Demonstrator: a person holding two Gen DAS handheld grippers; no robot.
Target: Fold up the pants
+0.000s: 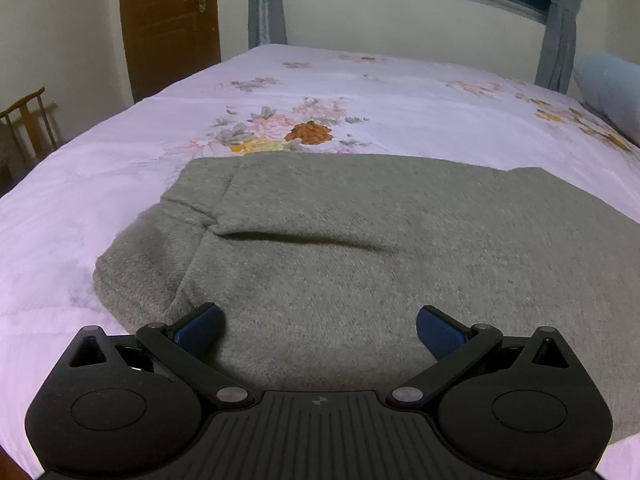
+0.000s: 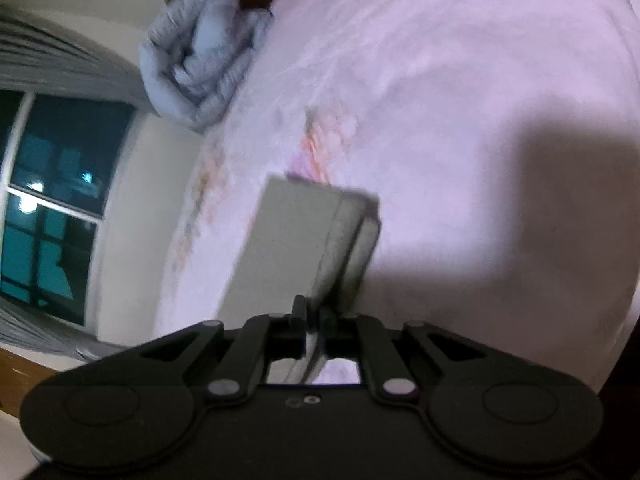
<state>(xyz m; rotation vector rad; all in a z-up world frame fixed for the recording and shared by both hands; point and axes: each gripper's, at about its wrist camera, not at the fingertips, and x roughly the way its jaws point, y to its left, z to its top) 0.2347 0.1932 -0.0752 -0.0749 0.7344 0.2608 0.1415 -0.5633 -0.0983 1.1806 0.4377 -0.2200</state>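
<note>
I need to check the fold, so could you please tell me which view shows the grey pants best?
The left wrist view: the grey pants lie spread across the bed, sharp and close. The right wrist view is blurred, showing only a lifted edge pinched in the right hand-held gripper.

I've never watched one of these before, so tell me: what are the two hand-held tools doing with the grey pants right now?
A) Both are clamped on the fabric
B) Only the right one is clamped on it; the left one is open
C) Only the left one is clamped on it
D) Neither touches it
B: the right tool is shut on an edge of the grey pants, while the left tool stands wide open above them.
</note>
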